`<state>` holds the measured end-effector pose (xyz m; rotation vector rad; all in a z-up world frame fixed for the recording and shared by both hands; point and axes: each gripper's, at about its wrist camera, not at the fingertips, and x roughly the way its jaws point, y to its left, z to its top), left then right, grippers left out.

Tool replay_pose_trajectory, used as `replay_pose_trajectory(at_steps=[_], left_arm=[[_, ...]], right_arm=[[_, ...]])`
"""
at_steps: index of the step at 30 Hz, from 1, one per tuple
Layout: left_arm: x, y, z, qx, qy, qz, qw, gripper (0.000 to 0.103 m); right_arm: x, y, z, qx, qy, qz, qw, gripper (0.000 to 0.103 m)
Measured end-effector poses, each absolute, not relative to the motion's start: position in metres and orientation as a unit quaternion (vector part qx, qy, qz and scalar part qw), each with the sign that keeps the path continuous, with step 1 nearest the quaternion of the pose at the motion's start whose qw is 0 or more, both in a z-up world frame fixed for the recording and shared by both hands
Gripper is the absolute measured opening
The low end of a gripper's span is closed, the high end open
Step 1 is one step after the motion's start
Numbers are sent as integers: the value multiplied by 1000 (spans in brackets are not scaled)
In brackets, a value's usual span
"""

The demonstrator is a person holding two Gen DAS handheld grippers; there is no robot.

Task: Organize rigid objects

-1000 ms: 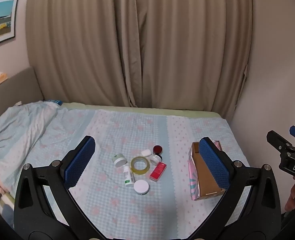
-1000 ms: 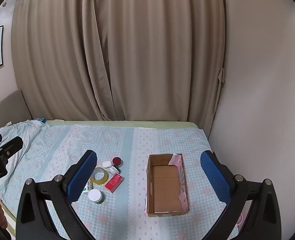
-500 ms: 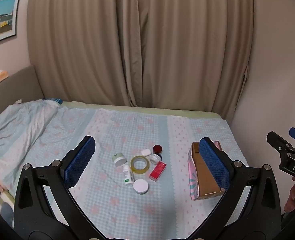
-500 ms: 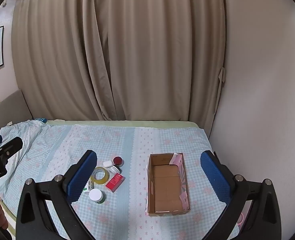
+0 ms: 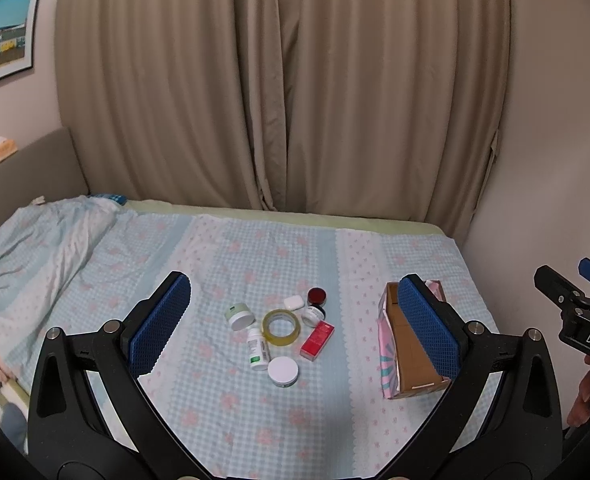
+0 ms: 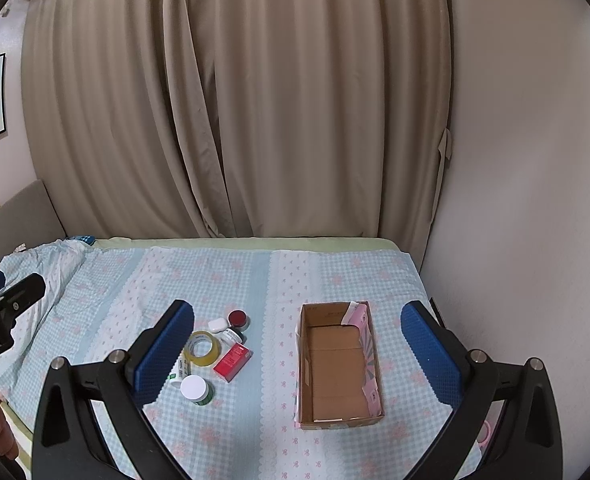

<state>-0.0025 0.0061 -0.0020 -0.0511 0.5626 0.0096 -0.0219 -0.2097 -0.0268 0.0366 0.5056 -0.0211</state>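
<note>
On the bed [image 5: 335,432], in the left wrist view, small things lie in a tight bunch on the blue checked sheet. A roll of clear yellow tape [image 5: 281,327] lies flat in the middle. Left of it is a small jar with a green band [image 5: 239,317]. Just near of the tape lies a white bottle with green print [image 5: 258,349], on its side. Near that is a round jar with a white lid [image 5: 283,371]. A red box [image 5: 317,340] lies just right of the tape. Far of the tape are a white earbud case [image 5: 293,303], a jar with a dark red lid [image 5: 317,297] and a small tipped jar with a black rim [image 5: 313,315]. The left gripper [image 5: 295,320] hangs above the bed with its blue pads wide apart, holding nothing. A cardboard box [image 5: 409,360] sits well to the right, partly behind the right pad. The right gripper [image 5: 575,300] shows at the right edge.

Over in the right wrist view, the right gripper [image 6: 297,344] is also spread wide and holds nothing. The cardboard box [image 6: 337,364] lies open between its pads, with pink paper on its sides. The tape [image 6: 203,348], the red box [image 6: 233,361], the white-lid jar [image 6: 195,389], the earbud case [image 6: 219,325] and the dark red lid jar [image 6: 238,319] sit to the left of the box, apart from it. The left pad hides part of the white bottle [image 6: 182,370]. Brown curtains [image 6: 235,100] hang behind the bed.
</note>
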Motion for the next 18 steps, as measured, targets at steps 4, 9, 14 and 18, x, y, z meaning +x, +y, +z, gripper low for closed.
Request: replay_pose_trajectory(at_steps=[4, 9, 14, 18], left_arm=[[-3, 6, -4, -30, 277, 3, 960, 103], [-2, 7, -3, -27, 276, 6, 961, 103], [-2, 6, -1, -29, 272, 4, 962, 103], [-2, 7, -1, -29, 271, 4, 962, 103]], right_arm=[[-22, -210, -26, 18, 250, -11, 968, 103], [-24, -210, -23, 19, 251, -11, 968, 103], [-23, -210, -23, 17, 251, -11, 968, 103], [-24, -210, -24, 19, 251, -9, 968, 103]])
